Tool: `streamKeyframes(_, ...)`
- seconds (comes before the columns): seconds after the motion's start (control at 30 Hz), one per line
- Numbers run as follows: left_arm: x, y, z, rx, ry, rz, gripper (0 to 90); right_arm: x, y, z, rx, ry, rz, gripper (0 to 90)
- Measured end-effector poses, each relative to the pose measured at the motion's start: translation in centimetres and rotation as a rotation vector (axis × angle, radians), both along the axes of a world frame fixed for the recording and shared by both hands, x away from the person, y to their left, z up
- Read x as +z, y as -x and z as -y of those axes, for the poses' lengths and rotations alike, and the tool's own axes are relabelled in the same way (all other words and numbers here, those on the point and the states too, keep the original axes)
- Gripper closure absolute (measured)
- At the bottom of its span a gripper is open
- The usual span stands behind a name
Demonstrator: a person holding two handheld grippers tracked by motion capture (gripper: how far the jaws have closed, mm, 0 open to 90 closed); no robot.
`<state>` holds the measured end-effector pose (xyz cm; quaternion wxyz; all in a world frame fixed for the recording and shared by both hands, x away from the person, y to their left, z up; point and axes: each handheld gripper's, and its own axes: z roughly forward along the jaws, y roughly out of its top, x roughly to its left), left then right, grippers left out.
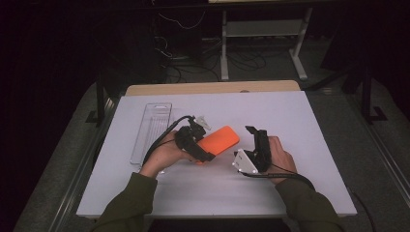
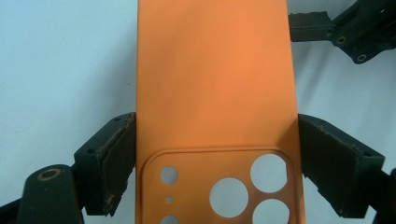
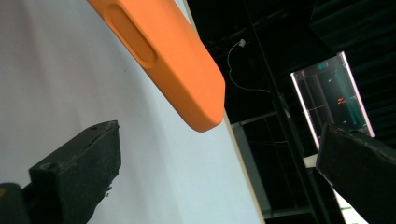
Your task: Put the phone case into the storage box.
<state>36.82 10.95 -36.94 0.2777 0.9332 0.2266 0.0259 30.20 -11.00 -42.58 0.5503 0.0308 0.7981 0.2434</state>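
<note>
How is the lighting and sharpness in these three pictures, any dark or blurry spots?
High view: the white table is lit, the room behind nearly black. Left gripper view: the orange phone case is evenly lit and fairly sharp, with soft shadow beside the pads. Right gripper view: the near pads look soft, the background dark apart from one bright panel.

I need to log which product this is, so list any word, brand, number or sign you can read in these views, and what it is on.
None can be read.
Orange phone case, held by the left gripper: plain back with camera cut-outs, no logo or print.
Clear plastic tray: no label to be seen.
Lit panel in the background of the right gripper view: small coloured marks, too blurred to read.
</note>
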Motion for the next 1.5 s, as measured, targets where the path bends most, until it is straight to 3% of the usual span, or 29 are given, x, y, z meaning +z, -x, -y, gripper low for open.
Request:
streamKeyframes(0.13, 0.0, 0.0, 0.0, 0.001, 0.001, 0.000, 15.6, -0.2, 0.2, -0.2, 0.002, 0.021, 0.014, 0.0)
streamKeyframes(0.23, 0.0, 0.0, 0.0, 0.003, 0.002, -0.003, 15.6, -0.2, 0.3, -0.3, 0.000, 0.049, 0.061, 0.0)
streamKeyframes(0.37, 0.0, 0.0, 0.0, -0.002, -0.002, -0.003, 15.6, -0.5, 0.6, -0.6, 0.000, 0.057, 0.055, 0.0)
streamKeyframes(0.5, -0.1, 0.0, 0.0, 0.004, 0.004, -0.003, 15.6, -0.6, 0.7, -0.7, 0.011, 0.101, 0.071, 0.0)
streamKeyframes(0.83, -0.1, 0.1, 0.1, -0.002, -0.002, -0.003, 15.6, -0.7, 1.0, -1.1, 0.050, 0.175, 0.147, 0.7)
streamKeyframes(0.9, -0.1, 0.1, 0.1, 0.000, 0.002, -0.003, 15.6, -0.8, 1.1, -1.3, 0.049, 0.159, 0.168, 0.7)
streamKeyframes(1.17, 0.0, 0.1, 0.1, -0.009, -0.005, -0.003, 15.7, -1.0, 1.4, -1.7, 0.064, 0.214, 0.195, 1.0)
streamKeyframes(1.5, -0.3, 0.4, 0.7, -0.025, -0.023, -0.016, 15.6, -1.8, 1.8, -2.3, 0.092, 0.246, 0.237, 3.2)
